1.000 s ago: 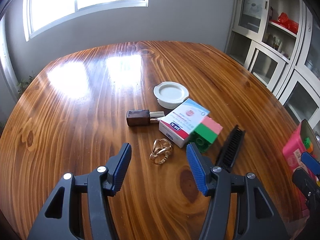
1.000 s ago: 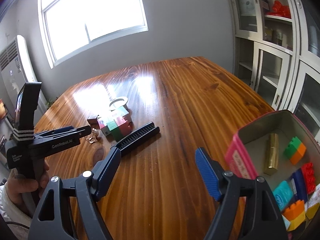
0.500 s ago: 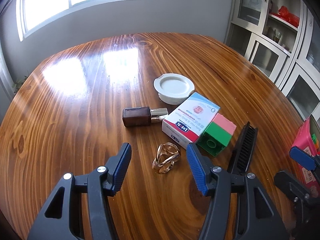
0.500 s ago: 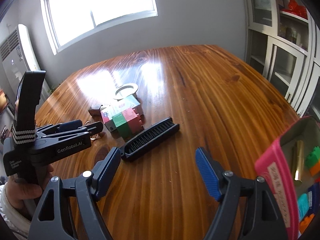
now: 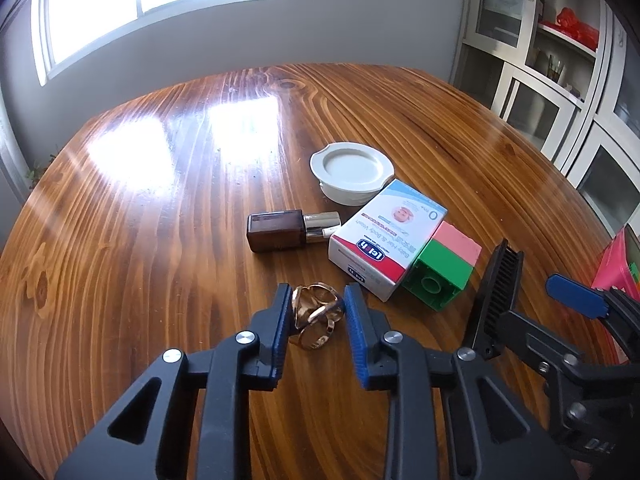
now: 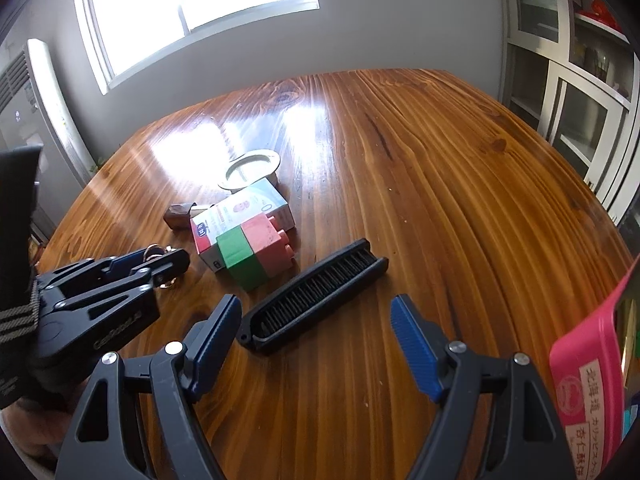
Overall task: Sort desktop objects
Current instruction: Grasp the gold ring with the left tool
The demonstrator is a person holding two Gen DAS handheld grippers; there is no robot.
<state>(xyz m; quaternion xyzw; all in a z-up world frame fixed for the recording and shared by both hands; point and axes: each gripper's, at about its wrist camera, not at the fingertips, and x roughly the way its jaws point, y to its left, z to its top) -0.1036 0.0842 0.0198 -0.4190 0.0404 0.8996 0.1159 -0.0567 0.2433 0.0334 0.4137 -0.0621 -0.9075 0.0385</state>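
The left gripper [image 5: 318, 308], its jaws having just been closing, is seen clamped on a gold openwork metal ring [image 5: 316, 314] resting on the glossy wooden table [image 5: 160, 208], well in from the edges. The right gripper [image 6: 316, 320] is held wide open and empty above a black folding plastic comb [image 6: 316, 294]. A white, blue and red carton [image 5: 384, 244] is flanked by a green-and-pink toy brick [image 5: 444, 266], and a pink tin [image 6: 588, 384] is placed at the right edge
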